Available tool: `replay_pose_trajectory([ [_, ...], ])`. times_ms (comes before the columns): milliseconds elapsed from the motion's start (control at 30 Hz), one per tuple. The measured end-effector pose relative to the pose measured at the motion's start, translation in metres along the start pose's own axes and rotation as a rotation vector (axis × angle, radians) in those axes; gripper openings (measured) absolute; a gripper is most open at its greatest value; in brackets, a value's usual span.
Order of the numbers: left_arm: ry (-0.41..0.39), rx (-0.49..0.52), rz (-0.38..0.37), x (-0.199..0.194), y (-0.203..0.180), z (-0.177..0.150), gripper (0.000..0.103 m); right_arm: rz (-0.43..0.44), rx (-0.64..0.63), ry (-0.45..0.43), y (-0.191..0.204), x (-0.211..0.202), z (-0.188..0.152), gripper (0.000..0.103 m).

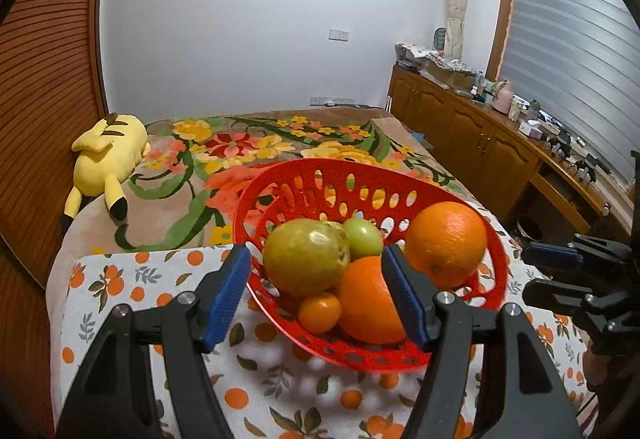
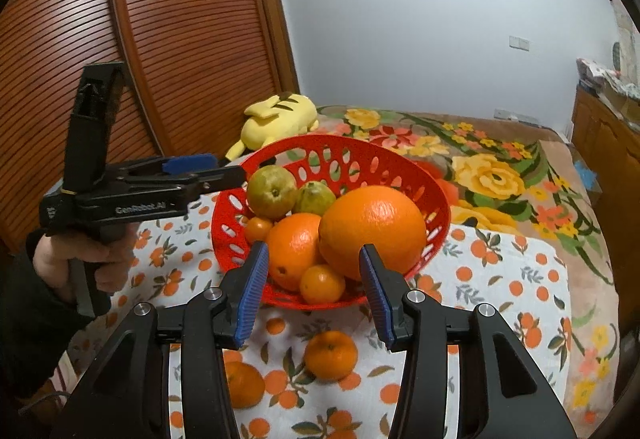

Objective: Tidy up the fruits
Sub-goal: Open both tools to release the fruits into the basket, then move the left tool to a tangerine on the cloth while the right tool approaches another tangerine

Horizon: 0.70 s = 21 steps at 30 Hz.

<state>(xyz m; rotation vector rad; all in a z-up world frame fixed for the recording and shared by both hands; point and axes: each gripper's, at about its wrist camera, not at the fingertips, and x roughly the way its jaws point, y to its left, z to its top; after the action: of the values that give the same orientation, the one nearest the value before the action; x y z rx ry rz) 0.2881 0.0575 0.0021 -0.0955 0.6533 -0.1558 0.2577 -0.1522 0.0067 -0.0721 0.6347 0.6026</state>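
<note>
A red perforated basket [image 2: 434, 207] on an orange-print tablecloth [image 2: 516, 279] holds oranges and pears; two mandarins [image 2: 330, 355] lie loose before it. The right gripper [image 2: 314, 289] and left gripper [image 1: 316, 289] hover part-open, empty. Mandarins look light, soft-skinned, likely to roll; grip gently across the middle.

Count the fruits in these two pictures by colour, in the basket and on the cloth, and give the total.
Orange fruits: 6, namely two big oranges and two small ones in the red basket, plus two small ones on the cloth.
Green fruits: 2, both in the basket.
Total: 8.
</note>
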Motion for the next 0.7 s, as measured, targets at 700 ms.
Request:
replay_pose_trajectory([
  [700,-0.014,0.034,0.002,-0.050,-0.041,-0.048,0.074,-0.030,0.027,-0.039,0.012,-0.042,-0.039,0.050],
])
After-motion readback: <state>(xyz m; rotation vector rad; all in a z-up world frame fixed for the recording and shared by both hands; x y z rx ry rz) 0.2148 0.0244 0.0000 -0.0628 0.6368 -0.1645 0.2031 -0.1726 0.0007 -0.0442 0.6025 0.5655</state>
